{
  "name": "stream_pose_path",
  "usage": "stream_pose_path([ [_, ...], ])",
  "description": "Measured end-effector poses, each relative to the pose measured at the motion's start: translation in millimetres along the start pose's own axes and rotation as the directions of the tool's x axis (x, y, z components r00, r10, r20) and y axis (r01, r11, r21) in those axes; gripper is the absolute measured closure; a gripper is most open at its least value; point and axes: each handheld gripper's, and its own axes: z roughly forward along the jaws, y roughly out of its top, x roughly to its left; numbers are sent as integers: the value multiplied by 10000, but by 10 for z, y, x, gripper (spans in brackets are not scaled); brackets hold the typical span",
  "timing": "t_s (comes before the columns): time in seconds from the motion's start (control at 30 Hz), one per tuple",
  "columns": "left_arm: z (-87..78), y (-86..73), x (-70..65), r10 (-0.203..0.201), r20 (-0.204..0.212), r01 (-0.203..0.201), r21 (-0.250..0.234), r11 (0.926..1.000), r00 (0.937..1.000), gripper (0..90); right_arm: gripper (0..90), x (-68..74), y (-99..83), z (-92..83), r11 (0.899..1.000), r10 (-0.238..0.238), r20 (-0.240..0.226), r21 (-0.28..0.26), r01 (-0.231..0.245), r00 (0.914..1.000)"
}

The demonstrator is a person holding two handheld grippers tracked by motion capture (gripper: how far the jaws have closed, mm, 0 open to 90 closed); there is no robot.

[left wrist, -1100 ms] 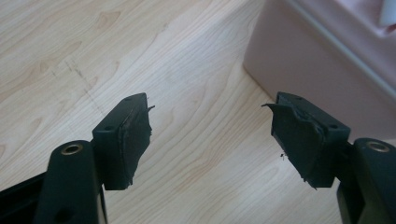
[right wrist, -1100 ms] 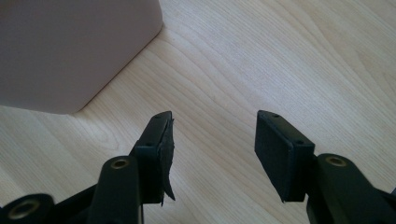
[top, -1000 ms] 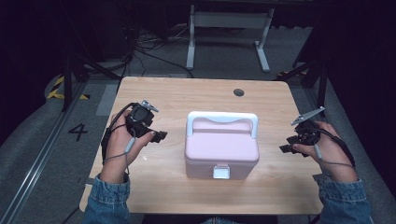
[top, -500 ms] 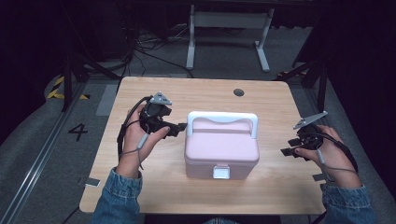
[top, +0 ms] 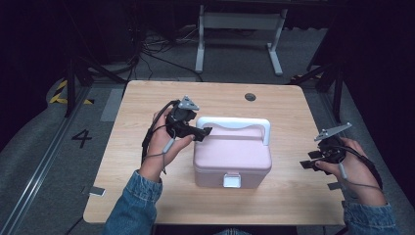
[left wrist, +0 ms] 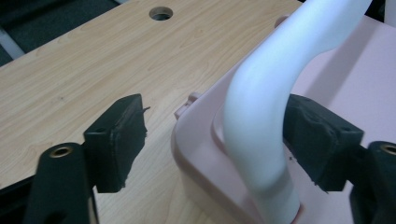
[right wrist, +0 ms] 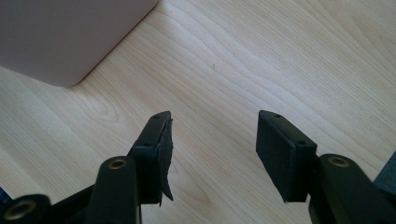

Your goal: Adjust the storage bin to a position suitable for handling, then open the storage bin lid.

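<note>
The left gripper [top: 204, 131] straddles the white handle [left wrist: 266, 116] of the pink box [top: 232, 156], jaws apart, while the right gripper [top: 309, 160], also released, hovers over the table [top: 142, 98].

This looks like a lab or a recording studio, not a home. The light wooden surface [top: 147, 196] stands alone on a grey floor [top: 44, 161], and the room around it is dark. On the floor at the left there is a painted number 4 [top: 81, 138], a metal rail [top: 34, 181] and yellow-black hazard tape [top: 62, 93]. Behind the surface, loose cables [top: 147, 49] lie on the floor near a white metal stand [top: 240, 29]. Each hand-held gripper [top: 200, 132] has a cable and a camera.
</note>
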Motion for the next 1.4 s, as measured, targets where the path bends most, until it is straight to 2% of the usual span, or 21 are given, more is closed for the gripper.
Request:
stream_pose_path([
  [0.1, 46, -4, -41, 98, 99, -98, -4, 10000, 9999, 318, 467, -7, -9, -4, 10000, -18, -1, -29, 18, 10000],
  [0.13, 51, -10, -55, 220, -45, -220, -186, 9996, 9997, 335, 467, -3, -5, -2, 10000, 26, -38, -26, -26, 10000],
  [0.2, 48, -12, -69, 272, -170, -276, -246, 9993, 9995, 376, 466, 0, 2, 13, 10000, -51, -46, -18, 51, 10000],
  [0.23, 38, -8, -83, 451, -345, -458, -227, 9987, 9984, 393, 465, 3, 5, 21, 10000, -46, -76, 4, 46, 10000],
  [0.4, 10, 3, -128, 693, -217, -703, -514, 9962, 9974, 528, 465, 10, 11, 40, 9999, -99, -103, 60, 99, 9999],
  [0.53, -35, 16, -154, 1137, -431, -1168, -786, 9900, 9926, 583, 463, 12, 7, 35, 10000, -68, -100, 26, 68, 9999],
  [0.67, -69, 18, -150, 1208, -517, -1249, -852, 9885, 9913, 658, 462, 10, 8, 47, 9999, -125, -106, 70, 126, 9999],
  [0.83, -145, 53, -204, 1501, -610, -1547, -793, 9848, 9868, 661, 460, 9, 10, 61, 9999, -102, -162, 65, 103, 9998],
  [0.9, -169, 63, -210, 1489, -511, -1530, -879, 9843, 9875, 660, 460, 8, 9, 61, 9999, -94, -157, 61, 95, 9998],
  [1.0, -196, 58, -183, 1228, -186, -1241, -1215, 9848, 9923, 660, 459, 10, 9, 54, 9999, -130, -117, 25, 130, 9998],
  [1.07, -206, 55, -173, 1156, -132, -1163, -1376, 9836, 9932, 661, 460, 15, 13, 49, 9999, -133, -140, -20, 133, 9998],
  [1.2, -228, 76, -160, 1273, -348, -1317, -1898, 9730, 9912, 661, 460, 22, 22, 51, 9998, -186, -65, -50, 186, 9998],
  [1.27, -255, 86, -155, 1207, -424, -1270, -2125, 9689, 9918, 668, 460, 26, 25, 47, 9997, -218, -57, -89, 218, 9997],
  [1.4, -274, 94, -124, 1124, -538, -1218, -2280, 9660, 9922, 673, 461, 32, 27, 41, 9993, -306, 71, -210, 308, 9995],
])
